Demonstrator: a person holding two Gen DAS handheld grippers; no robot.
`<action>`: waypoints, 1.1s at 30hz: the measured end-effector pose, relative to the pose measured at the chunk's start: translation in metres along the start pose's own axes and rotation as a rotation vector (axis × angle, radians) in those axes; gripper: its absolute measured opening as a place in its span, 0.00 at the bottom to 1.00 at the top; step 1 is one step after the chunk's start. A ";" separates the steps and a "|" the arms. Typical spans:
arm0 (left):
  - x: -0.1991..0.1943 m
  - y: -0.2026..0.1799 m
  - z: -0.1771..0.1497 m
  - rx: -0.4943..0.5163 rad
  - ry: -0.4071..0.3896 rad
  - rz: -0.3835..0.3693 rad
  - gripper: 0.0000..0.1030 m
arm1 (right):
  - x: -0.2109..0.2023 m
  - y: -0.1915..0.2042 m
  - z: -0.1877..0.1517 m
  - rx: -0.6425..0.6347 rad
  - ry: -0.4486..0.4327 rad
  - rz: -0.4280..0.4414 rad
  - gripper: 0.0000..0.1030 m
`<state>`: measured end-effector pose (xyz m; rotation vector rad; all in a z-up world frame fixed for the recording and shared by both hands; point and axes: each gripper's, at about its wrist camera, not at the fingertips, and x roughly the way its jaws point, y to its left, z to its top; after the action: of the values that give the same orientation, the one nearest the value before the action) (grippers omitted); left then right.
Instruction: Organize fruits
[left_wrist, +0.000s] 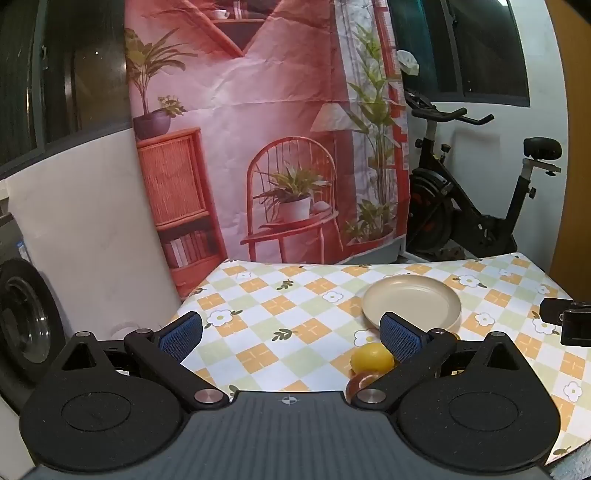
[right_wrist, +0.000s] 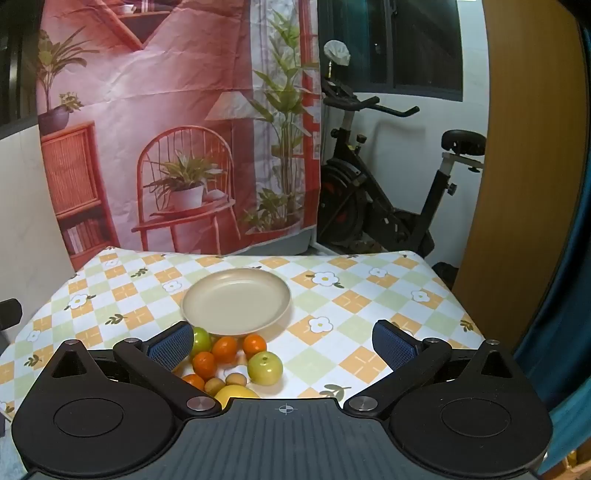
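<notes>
Both grippers, left gripper (left_wrist: 291, 338) and right gripper (right_wrist: 282, 345), have fingers spread wide, gripping nothing; fruits (right_wrist: 225, 360) sit touching the beige plate (right_wrist: 236, 301) on the bench (right_wrist: 369, 295).

place: home | signs: exercise bike (right_wrist: 388, 184), washing machine (left_wrist: 26, 325), tablecloth (right_wrist: 351, 295)

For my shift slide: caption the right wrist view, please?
Open right hand-held gripper above green and orange fruits clustered before an empty beige plate on a checked tablecloth.
</notes>
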<state>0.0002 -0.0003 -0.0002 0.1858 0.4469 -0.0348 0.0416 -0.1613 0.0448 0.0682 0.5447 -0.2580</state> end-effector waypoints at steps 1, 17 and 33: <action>0.000 0.000 0.000 -0.002 0.001 0.000 1.00 | 0.000 0.000 0.000 0.001 0.000 0.000 1.00; -0.009 -0.003 -0.001 0.000 -0.025 0.006 1.00 | -0.005 0.004 -0.002 -0.007 -0.014 0.003 1.00; -0.011 0.001 -0.002 0.010 -0.069 -0.001 1.00 | -0.012 0.006 0.000 -0.016 -0.043 -0.004 1.00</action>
<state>-0.0101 0.0010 0.0032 0.1933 0.3785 -0.0444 0.0329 -0.1530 0.0511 0.0459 0.5046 -0.2589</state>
